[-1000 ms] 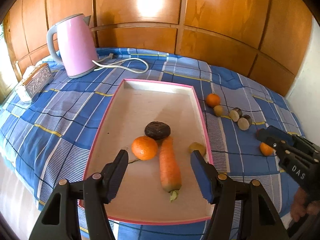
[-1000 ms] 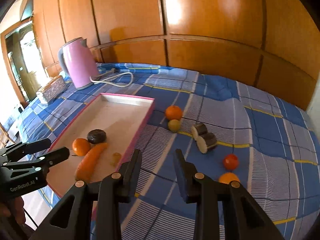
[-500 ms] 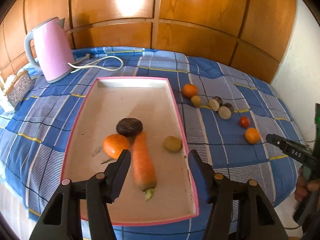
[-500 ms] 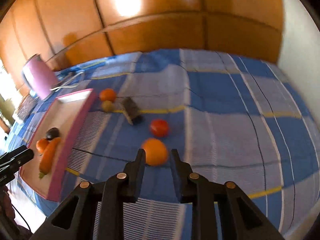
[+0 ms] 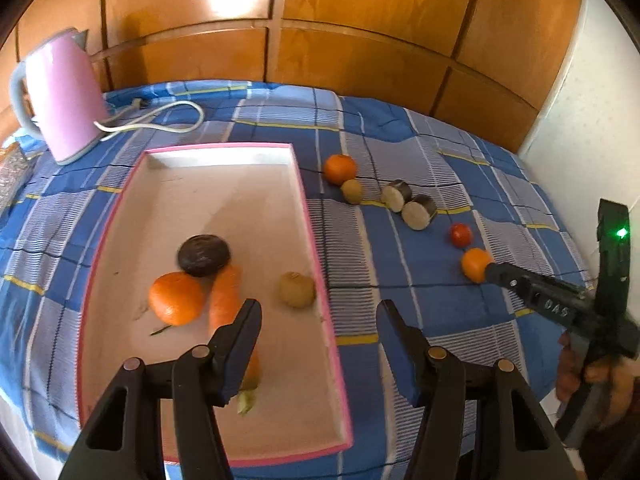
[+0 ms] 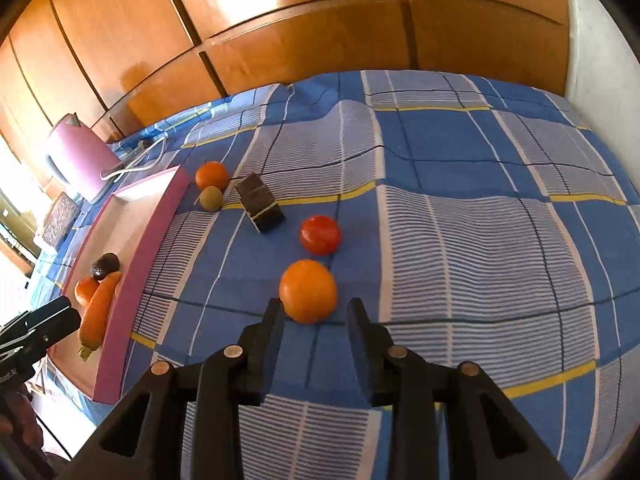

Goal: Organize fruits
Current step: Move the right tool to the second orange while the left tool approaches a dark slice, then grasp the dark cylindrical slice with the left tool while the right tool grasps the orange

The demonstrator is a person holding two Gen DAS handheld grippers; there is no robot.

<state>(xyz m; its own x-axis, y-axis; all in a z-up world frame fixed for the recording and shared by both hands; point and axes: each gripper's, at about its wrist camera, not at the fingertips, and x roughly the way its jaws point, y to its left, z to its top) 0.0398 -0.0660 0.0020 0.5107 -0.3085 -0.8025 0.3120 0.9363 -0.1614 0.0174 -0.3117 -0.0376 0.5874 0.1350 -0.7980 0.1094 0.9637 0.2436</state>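
Observation:
A pink-rimmed tray (image 5: 312,240) on the blue plaid cloth holds an orange (image 5: 176,298), a dark avocado (image 5: 204,255), a carrot (image 5: 225,300) and a kiwi (image 5: 297,289). My left gripper (image 5: 318,320) is open and empty above the tray's near right part. My right gripper (image 6: 316,312) is open, its fingertips on either side of a loose orange (image 6: 308,291) on the cloth, not closed on it. A red tomato (image 6: 320,235) lies just beyond. That orange (image 5: 474,265) also shows in the left wrist view, with the right gripper's tip at it.
Right of the tray lie another orange (image 5: 340,169), a second kiwi (image 5: 352,191) and two dark cut pieces (image 5: 408,205). A pink kettle (image 5: 66,96) with its white cord stands at the back left. Wooden panels rise behind, a white wall at the right.
My right gripper has moved down and forward to the loose orange, which now sits between its fingertips. My left gripper has shifted slightly right over the tray.

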